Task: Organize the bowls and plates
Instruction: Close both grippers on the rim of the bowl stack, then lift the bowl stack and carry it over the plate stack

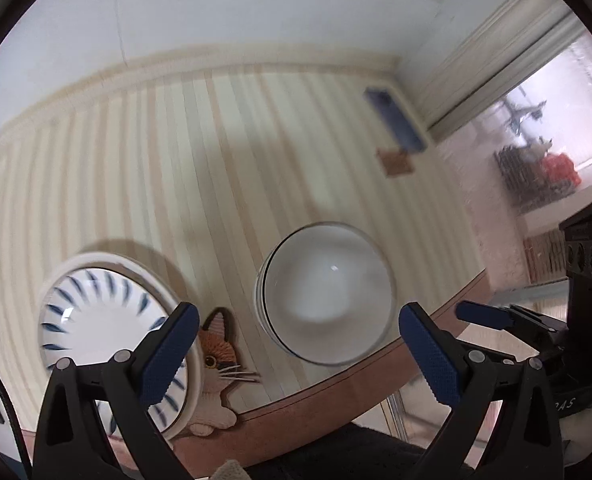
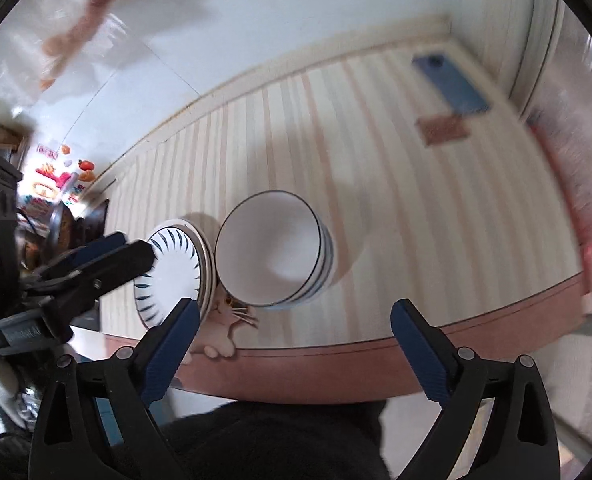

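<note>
Both the left gripper (image 1: 296, 350) and the right gripper (image 2: 292, 344) hang wide open and empty over the table's near edge (image 2: 336, 356), with the stacked bowls (image 2: 274, 254) dead ahead of the right jaws and the plate stack (image 1: 108, 332) nearer the left gripper.

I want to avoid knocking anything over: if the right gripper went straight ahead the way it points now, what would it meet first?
Most likely the stack of white bowls: it sits almost centred ahead of the open right gripper, on the striped tablecloth. The blue-patterned plates lie off to the left. Depth is hard to judge through the fisheye.
</note>
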`<state>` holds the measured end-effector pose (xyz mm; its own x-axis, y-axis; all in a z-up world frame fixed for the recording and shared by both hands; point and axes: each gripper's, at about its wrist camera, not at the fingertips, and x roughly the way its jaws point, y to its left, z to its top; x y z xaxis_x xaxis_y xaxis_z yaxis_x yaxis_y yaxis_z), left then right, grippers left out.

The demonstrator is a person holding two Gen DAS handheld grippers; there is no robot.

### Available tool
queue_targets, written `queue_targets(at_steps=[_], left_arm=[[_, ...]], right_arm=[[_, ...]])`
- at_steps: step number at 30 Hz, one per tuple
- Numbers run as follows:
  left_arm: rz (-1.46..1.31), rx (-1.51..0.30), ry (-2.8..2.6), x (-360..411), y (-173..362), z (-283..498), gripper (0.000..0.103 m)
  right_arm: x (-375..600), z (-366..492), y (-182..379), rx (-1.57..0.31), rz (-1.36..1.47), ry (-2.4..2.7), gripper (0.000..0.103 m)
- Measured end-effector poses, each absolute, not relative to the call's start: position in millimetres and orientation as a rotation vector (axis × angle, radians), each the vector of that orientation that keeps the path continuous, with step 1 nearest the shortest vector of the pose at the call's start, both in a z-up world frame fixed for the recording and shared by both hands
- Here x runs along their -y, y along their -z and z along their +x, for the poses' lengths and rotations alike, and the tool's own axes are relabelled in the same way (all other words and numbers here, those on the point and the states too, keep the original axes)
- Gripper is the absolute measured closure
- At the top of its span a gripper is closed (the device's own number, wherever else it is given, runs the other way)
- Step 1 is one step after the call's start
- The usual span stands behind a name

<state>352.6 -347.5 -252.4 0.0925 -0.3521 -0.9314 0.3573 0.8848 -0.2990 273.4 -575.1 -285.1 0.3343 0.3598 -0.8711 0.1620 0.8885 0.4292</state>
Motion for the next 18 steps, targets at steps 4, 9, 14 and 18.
queue_targets(at_steps=[4, 9, 14, 18], left_arm=[[0.014, -1.481, 0.525, 356.0, 293.1, 369.8, 0.001], [-0.013, -1.616, 0.541, 363.6, 339.9, 385.0, 0.002], [-0.022, -1.687, 0.536, 368.7, 363.7, 392.0, 0.002], [-0.07, -1.733, 0.514, 366.7, 375.0, 400.1, 0.002]], right_arm=[[581.1, 300.3, 338.1, -1.328, 0.584, -0.179, 0.005], [588.2, 323.4, 397.4, -1.414, 0.705, -0.218, 0.005], [589.0, 339.2, 440.8, -1.46, 0.816, -0.258, 0.005], [586.7, 345.0, 461.5, -1.484, 0.849, -0.265, 0.005]])
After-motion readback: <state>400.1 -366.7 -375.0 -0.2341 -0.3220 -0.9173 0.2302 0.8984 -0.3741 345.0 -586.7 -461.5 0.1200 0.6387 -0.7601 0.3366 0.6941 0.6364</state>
